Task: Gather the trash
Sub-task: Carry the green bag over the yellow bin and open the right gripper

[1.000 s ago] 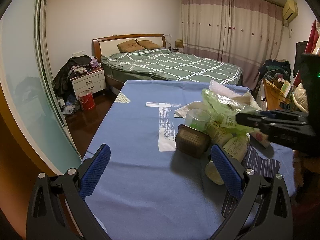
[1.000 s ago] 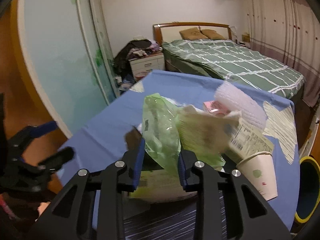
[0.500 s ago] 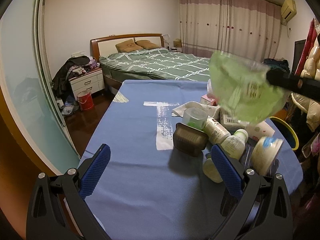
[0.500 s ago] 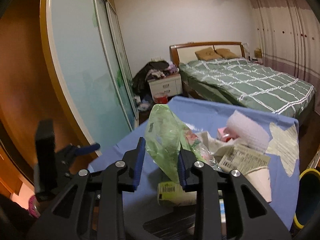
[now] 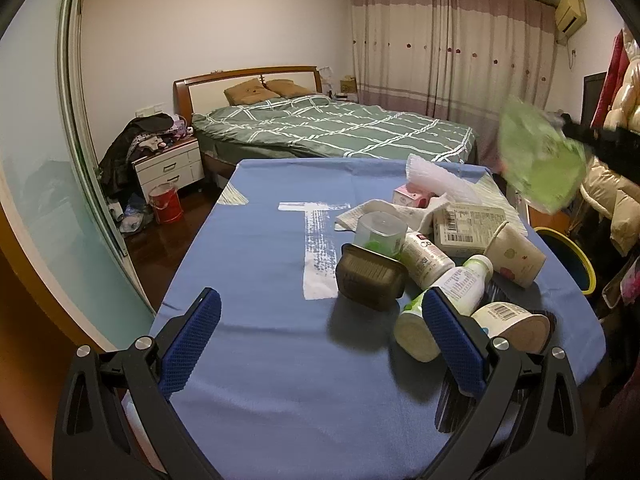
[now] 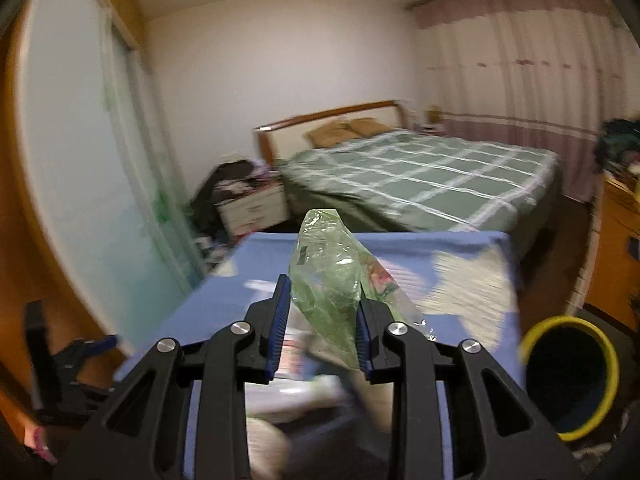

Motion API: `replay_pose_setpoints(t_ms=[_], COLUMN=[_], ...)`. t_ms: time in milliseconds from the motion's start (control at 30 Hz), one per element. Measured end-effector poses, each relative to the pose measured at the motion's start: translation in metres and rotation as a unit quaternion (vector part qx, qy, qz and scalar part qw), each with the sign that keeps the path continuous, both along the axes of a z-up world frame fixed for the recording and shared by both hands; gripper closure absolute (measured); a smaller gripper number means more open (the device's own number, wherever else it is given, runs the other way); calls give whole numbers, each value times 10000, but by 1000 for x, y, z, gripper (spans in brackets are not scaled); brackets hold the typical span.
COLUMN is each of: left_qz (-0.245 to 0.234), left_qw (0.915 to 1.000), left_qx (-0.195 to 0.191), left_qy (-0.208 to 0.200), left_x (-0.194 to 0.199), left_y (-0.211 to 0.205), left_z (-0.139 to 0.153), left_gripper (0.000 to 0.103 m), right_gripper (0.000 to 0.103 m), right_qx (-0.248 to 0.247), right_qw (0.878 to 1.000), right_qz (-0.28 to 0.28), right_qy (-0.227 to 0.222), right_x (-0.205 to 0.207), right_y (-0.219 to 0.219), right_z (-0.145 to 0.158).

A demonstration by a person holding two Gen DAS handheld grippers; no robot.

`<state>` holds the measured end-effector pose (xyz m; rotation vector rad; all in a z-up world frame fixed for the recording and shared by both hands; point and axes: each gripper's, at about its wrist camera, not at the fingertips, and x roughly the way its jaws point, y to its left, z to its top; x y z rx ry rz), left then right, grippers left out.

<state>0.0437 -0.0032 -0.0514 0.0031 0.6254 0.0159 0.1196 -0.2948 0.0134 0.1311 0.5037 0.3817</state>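
Note:
My right gripper (image 6: 320, 322) is shut on a crumpled green plastic bag (image 6: 332, 276), held in the air over the blue table's (image 6: 224, 304) right side. The left wrist view shows that bag (image 5: 536, 160) at the far right, above and left of the yellow-rimmed bin (image 5: 568, 256). My left gripper (image 5: 320, 340) hangs open over the near part of the table (image 5: 260, 260) with nothing between its fingers. Just ahead of its right finger lie a brown plastic box (image 5: 370, 280), white bottles (image 5: 444, 300), a paper cup (image 5: 516, 256) and a tub (image 5: 512, 324).
The bin (image 6: 568, 376) stands on the floor off the table's right edge. A labelled carton (image 5: 464, 224), a pink box (image 5: 412, 198) and bubble wrap (image 5: 440, 180) lie farther back. A green bed (image 5: 340, 128) sits beyond the table, and a glass sliding door (image 5: 40, 200) runs along the left.
My right gripper lifted the green bag off the pile and carried it up and to the right, toward the bin side. The left gripper kept still.

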Motion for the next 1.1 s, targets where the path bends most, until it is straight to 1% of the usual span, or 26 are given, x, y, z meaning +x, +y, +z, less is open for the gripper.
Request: replay_pose_setpoints(t_ms=[33,133,233,300,400,567,600,633,667,733,867,1033,1100], left_qz=[-11,-86,-220,-301,-418,-580,-591,-602,-609,-596,-526,-574,-677], left_qw=[10000,10000,9997,9995,9990,9981,9980,9979,9979,9980,9983,9979,9973], left_qx=[-1,19,69,95,167,205,214,212,197,158,163,128,139], left_qy=[1,7,9,7,9,34,48,79,101,157,201,273,264], left_x=[1,2,4,5,6,9,10,12,12,15,22,41,51], left_y=[-1,-6,-16,-22,-33,-45,-46,-48,-48,-47,-43,-39,-36], left_z=[0,-1,-3,-4,-4,-4,-5,-6,-5,-6,-8,-18,-24], left_gripper=[4,4,4,4,4,4,4,4,4,4,4,4,4], right_gripper=[75,75,74,74,73,73,72,65,55,47,44,42,42], right_qx=[-22,-65,-160,-173,-221,-208,-191,-172,-182,-180,-85,-78,-85], right_qw=[9999,9965,9900,9837,9743,9602,9587,9574,9552,9514,9479,9495,9505], right_qz=[-127,-775,-1305,-1651,-2028,-2409,-2442,-2470,-2523,-2638,-2753,-2730,-2705], right_qy=[43,318,503,695,957,1396,1444,1487,1533,1577,1599,1543,1530], right_x=[4,18,29,39,53,73,77,81,84,84,80,77,73], right_y=[-8,-54,-90,-116,-151,-198,-201,-202,-206,-211,-216,-213,-207], right_z=[-4,-24,-44,-61,-89,-130,-134,-137,-142,-147,-150,-147,-142])
